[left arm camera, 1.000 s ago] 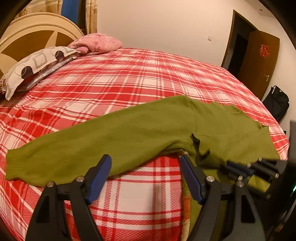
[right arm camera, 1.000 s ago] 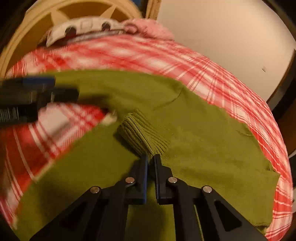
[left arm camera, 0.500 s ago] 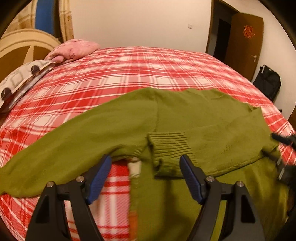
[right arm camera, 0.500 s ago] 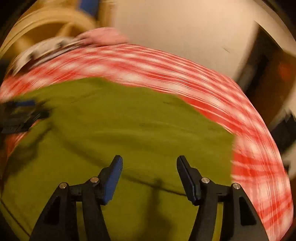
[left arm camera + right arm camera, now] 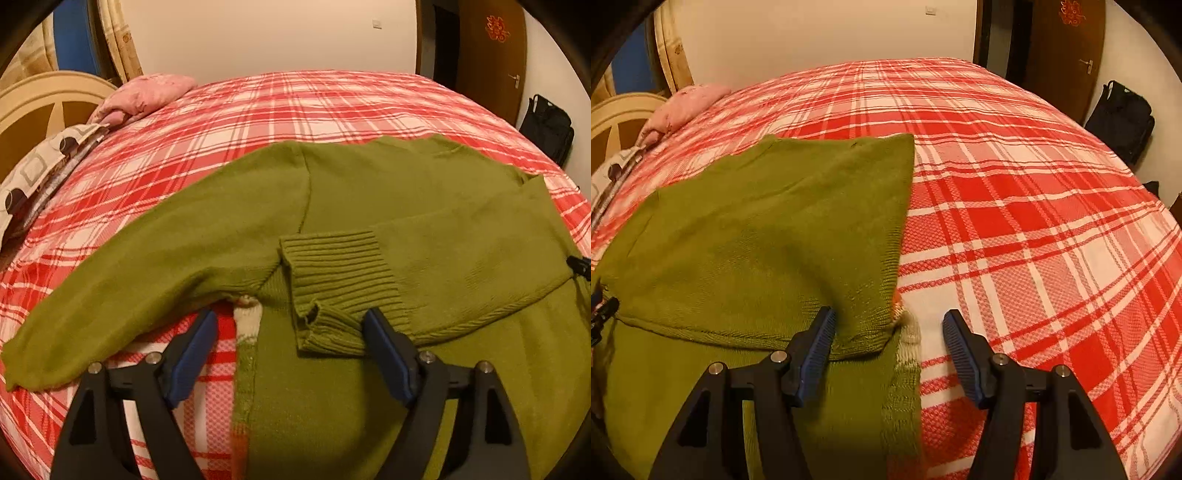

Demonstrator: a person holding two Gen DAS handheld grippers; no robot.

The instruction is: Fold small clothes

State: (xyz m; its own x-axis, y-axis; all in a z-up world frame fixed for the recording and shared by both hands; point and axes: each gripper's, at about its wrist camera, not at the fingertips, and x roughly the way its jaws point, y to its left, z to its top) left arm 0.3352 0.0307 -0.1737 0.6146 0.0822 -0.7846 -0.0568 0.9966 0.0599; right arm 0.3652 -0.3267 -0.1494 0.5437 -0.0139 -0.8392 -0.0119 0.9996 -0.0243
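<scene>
Left gripper [image 5: 288, 347]: jaws apart and just widened, nothing pinched; the ribbed cuff [image 5: 340, 273] lies between the blue pads, loose, its lower edge partly behind the right-hand pad. Beneath the tips, a strip of cream-and-orange knit edging [image 5: 246, 332] at the sweater's side; what it belongs to is hard to make out.

Right gripper [image 5: 888, 341]: jaws stand apart, having come open within the last moment, grasping nothing. Sweater's folded corner sits between the pads, against the left-hand one; pale knit edging peeks out there too.

Green sweater [image 5: 388, 192] spread flat on the red plaid bedspread [image 5: 1015, 192]. One sleeve folded across the body, cuff on top; the other sleeve [image 5: 129, 277] stretched out flat to the left. Near hem cut off by the frame bottom in both views.

Farther: patterned pillow [image 5: 33, 170], half cropped; pink pillow [image 5: 144, 92]; cream headboard [image 5: 40, 99]. Far wall: brown door [image 5: 487, 55], black bag [image 5: 546, 125] on the floor beside it.
</scene>
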